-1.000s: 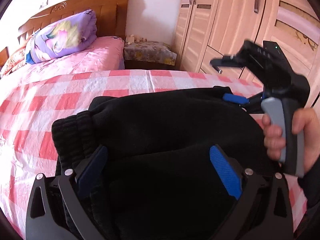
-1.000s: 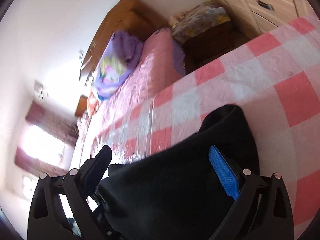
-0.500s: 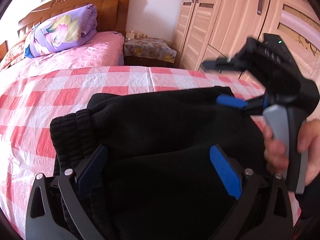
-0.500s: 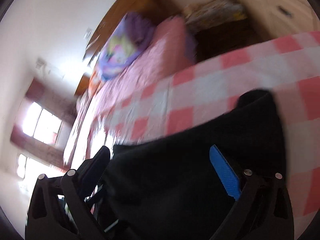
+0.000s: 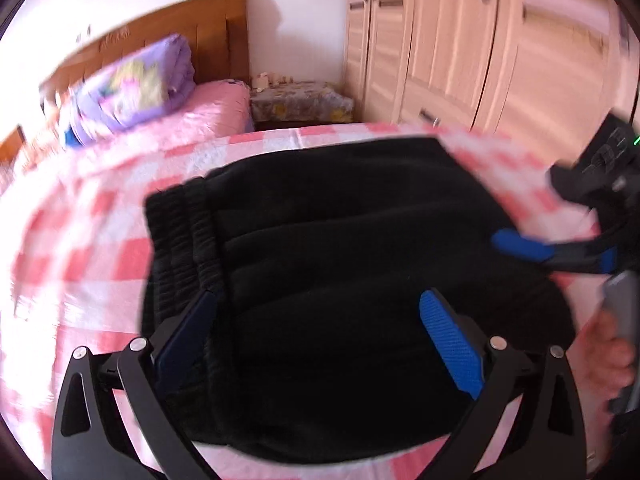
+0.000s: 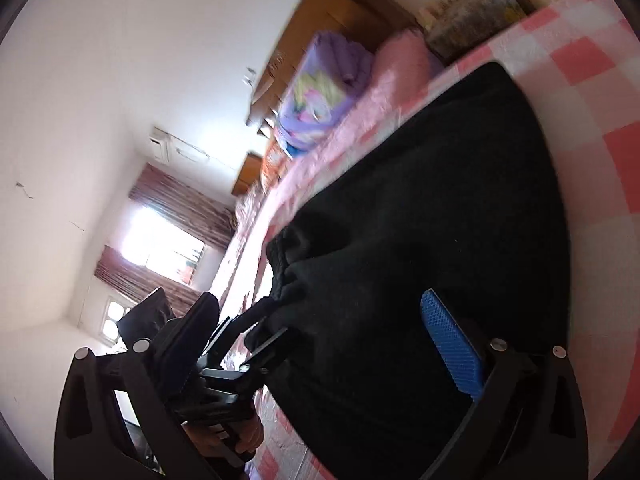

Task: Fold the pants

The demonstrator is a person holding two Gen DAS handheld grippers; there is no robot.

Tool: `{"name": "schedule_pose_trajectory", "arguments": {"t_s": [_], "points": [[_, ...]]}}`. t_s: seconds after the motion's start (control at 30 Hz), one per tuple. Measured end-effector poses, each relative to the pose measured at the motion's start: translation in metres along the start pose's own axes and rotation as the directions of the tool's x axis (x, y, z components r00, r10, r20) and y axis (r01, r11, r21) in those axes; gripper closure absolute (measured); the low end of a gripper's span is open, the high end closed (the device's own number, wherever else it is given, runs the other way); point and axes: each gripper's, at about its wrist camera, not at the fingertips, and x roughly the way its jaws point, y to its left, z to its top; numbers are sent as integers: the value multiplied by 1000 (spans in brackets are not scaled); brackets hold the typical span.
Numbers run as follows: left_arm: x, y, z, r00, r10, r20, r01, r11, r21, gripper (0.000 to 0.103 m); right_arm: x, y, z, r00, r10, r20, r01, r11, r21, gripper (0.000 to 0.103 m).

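Here the left gripper [image 5: 316, 332] is standing with its jaws spread wide, the folded black fleece pants [image 5: 340, 240] lying between its blue-padded fingers [image 5: 450, 338] without being pinched. The right gripper [image 6: 320, 344] is likewise gaping wide over the same cloth; seen from the left wrist, it is reaching in flat from the right edge. The pants are resting on the pink-and-white checked bedsheet [image 5: 80, 248], and a hand [image 5: 608, 360] is wrapping the right gripper's grey handle [image 5: 624, 312].

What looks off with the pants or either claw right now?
Nothing stands out. The black pants lie folded on the checked sheet, the ribbed waistband stacked evenly. Both the left claw and right claw have fabric between open fingers.
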Motion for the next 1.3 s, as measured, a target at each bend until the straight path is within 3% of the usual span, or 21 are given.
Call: {"name": "schedule_pose_trajectory", "arguments": {"t_s": [0.03, 0.13, 0.17, 0.23, 0.33, 0.47, 0.53, 0.57, 0.67, 0.73, 0.77, 0.8, 0.87, 1.07, 1.3], "points": [[-11, -1, -2, 999, 30, 20, -30, 1000, 5, 1, -13, 6, -6, 1000, -24, 17, 24, 1000, 8, 4], [-47, 4, -15, 995, 33, 97, -30, 999, -35, 1, -52, 24, -29, 992, -49, 113, 57, 996, -73, 4], [-63, 7, -23, 990, 40, 138, -30, 997, -71, 1, -65, 30, -39, 983, -104, 154, 120, 988, -98, 4], [-91, 11, -40, 971, 79, 224, -51, 990, -130, 1, -89, 46, -64, 938, -236, 256, 280, 948, -153, 4], [-119, 11, -59, 944, 200, 261, -150, 968, -199, 1, -113, 69, -102, 795, -421, 437, 527, 835, -155, 4], [-159, 4, -70, 899, 295, 324, -216, 942, -258, 1, -120, 99, -142, 625, -521, 582, 715, 681, -158, 4], [-172, -1, -73, 889, 307, 339, -223, 938, -265, 1, -123, 106, -160, 571, -542, 617, 771, 611, -178, 4], [-180, -7, -76, 875, 308, 373, -226, 942, -249, 1, -119, 108, -166, 557, -551, 621, 790, 583, -191, 4], [-188, -18, -80, 864, 301, 402, -239, 951, -198, 1, -103, 108, -179, 565, -570, 596, 799, 557, -225, 4], [-178, -23, -81, 891, 286, 353, -228, 953, -198, 1, -87, 102, -187, 569, -608, 554, 807, 542, -235, 4], [-167, -24, -84, 919, 246, 309, -192, 962, -195, 1, -81, 97, -189, 572, -622, 534, 808, 539, -238, 4], [-159, -24, -85, 935, 221, 277, -170, 966, -195, 1, -76, 91, -193, 571, -631, 525, 810, 536, -237, 4], [-139, -25, -95, 958, 197, 206, -151, 964, -219, 1, -67, 79, -199, 564, -651, 507, 816, 532, -224, 4], [-101, -35, -120, 968, 218, 121, -187, 956, -224, 1, -55, 56, -207, 561, -691, 455, 823, 524, -219, 4], [-95, -42, -130, 973, 189, 131, -160, 966, -205, 1, -47, 48, -209, 553, -702, 449, 830, 514, -218, 4]]}}
